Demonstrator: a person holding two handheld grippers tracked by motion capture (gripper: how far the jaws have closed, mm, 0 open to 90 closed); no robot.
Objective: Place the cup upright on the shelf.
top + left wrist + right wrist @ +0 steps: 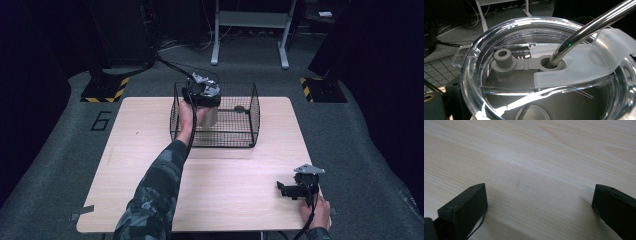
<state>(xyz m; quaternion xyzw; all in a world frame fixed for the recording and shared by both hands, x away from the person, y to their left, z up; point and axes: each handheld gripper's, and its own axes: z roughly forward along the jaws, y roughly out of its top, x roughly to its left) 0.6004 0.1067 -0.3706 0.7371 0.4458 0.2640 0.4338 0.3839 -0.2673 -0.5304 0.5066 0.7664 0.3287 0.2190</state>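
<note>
A steel tumbler (211, 116) stands inside a black wire basket (253, 117) at the far middle of the wooden table (225, 185). My left gripper (205, 100) reaches down into the basket from above and is shut on the tumbler's top. In the left gripper view the tumbler's clear lid (506, 32) is very close, with a metal straw (586, 27) through its frosted flap and a grey plug (503, 60) beside it; one black finger (451, 92) presses its left side. My right gripper (286, 190) rests open on the table's near right corner (539, 202), nothing between its fingers.
A small dark object (240, 108) lies on the basket floor right of the tumbler. Beyond the table stand a white metal frame (250, 30) and two stands with yellow-black striped bases (105, 90) (320, 87). Grey carpet surrounds the table.
</note>
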